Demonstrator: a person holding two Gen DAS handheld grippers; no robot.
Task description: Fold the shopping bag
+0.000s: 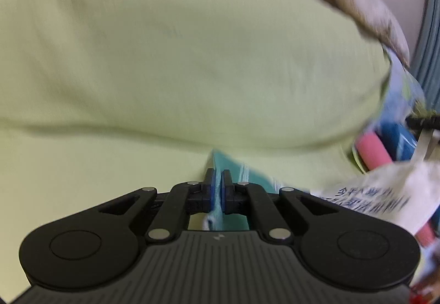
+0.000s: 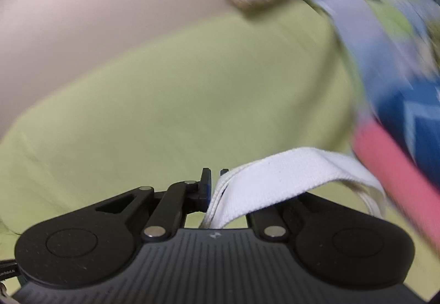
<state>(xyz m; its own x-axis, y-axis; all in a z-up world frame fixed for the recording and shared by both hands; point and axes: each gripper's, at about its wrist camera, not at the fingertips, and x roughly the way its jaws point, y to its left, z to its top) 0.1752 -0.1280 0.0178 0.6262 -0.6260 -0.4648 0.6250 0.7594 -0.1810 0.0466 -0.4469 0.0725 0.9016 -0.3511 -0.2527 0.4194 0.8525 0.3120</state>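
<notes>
1. Left wrist view is mostly filled by a pale green sheet (image 1: 178,56), puffed up like bedding, with a beige cushion (image 1: 363,9) lying past its far right edge.

2. Next in size is the shopping bag. Its cream body with blue print (image 1: 385,194) hangs blurred at the lower right of that view. A teal printed part of the bag (image 1: 239,174) runs from the jaws away to the right.

3. A pile of bright stuff sits off to the right on the sheet: blue patterned fabric (image 2: 407,100) and a pink roll (image 2: 396,166). It is too smeared by motion to say what it is.

4. The white strap (image 2: 288,174) of the bag arcs from the right gripper (image 2: 216,183) out to the right and droops over that gripper's right-hand linkage. Its long run goes roughly sideways across the view.

5. The right gripper's jaws are pressed together on the near end of the strap. Only the left finger shows clearly; the other is hidden behind the webbing.

6. The left gripper (image 1: 218,188) has its blue pads (image 1: 210,191) pinched on a thin edge of the teal fabric, which stands edge-on between them.

7. My reading: the bag hangs between the two hands, with its bulk to the right of the left gripper. Both hands hold it, so neither is the nearer one. The next move likely turns on keeping strap and teal edge level while laying the bag flat on the sheet.
</notes>
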